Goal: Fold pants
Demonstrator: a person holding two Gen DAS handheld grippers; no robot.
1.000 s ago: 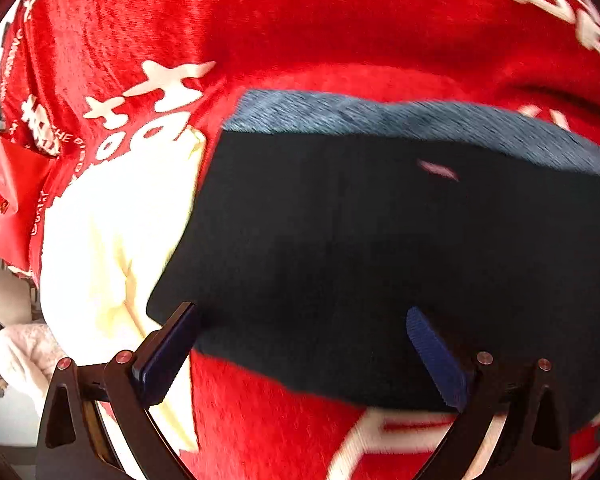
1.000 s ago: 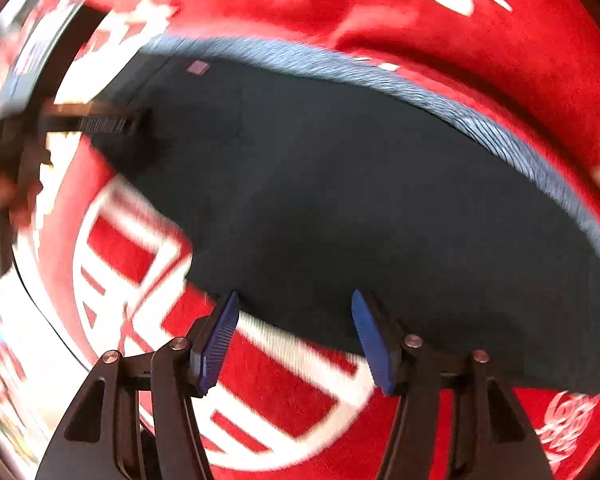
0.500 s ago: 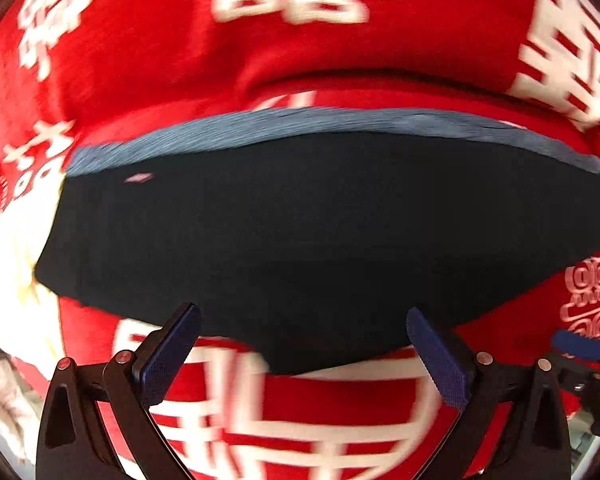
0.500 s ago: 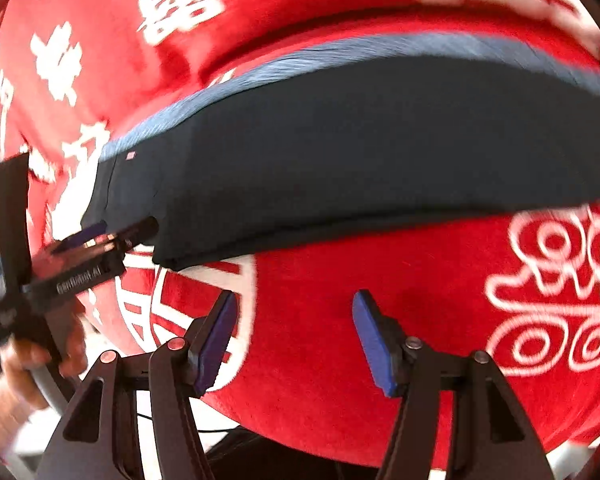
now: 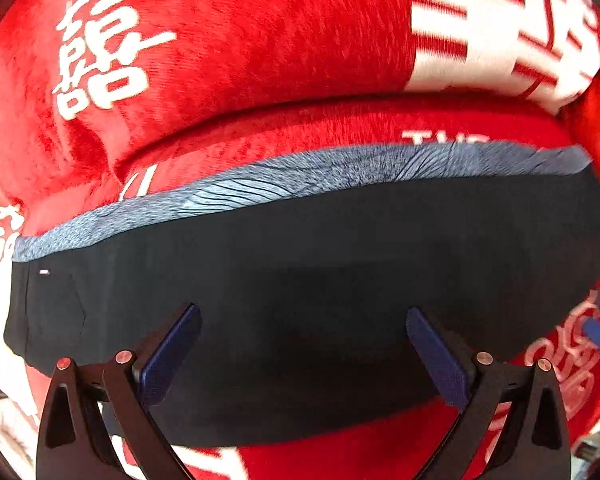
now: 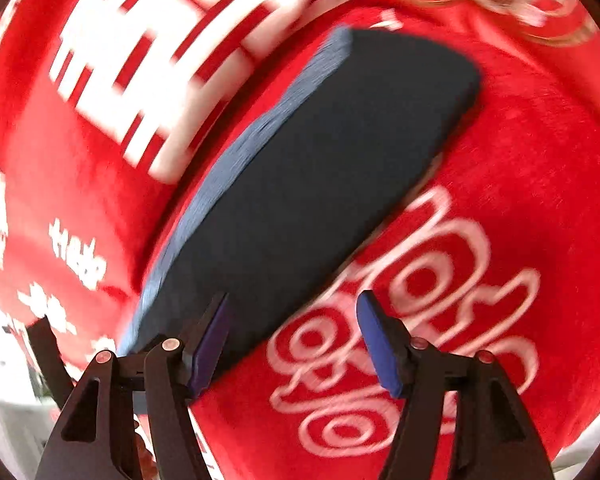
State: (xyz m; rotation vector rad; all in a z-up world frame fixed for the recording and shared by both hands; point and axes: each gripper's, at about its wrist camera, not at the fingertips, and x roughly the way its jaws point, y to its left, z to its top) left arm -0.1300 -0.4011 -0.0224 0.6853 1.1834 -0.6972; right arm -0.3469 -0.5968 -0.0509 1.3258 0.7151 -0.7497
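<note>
While both sets of tongs hang over the cloth with nothing in their grip, the fold looks to be between steps. The left tongs (image 5: 303, 354) stand wide apart above the near half of the pants (image 5: 300, 304), and no fabric is caught between the blue pads (image 5: 170, 360). The right tongs (image 6: 294, 342) are opening, with only red blanket and a sliver of the dark cloth's near edge showing in the gap; its left pad sits over that edge, though whether it touches cannot be told through the blur.

The pants (image 6: 312, 168) lie flat as a long dark strip on the red blanket (image 5: 260, 60) with white characters, a blue-grey ribbed band (image 5: 300, 172) running along the far long edge. In the left wrist view the strip runs side to side, a small pale label (image 5: 44, 271) near its left end. In the right wrist view it runs diagonally away, its far end rounded.

My judgement: a lengthwise fold is already done, and the strip still needs shortening. The next move calls for each pair of tongs to settle on 1 corner of a short end, pinch both layers together, then carry that end over the other without dragging the lower layer askew.
</note>
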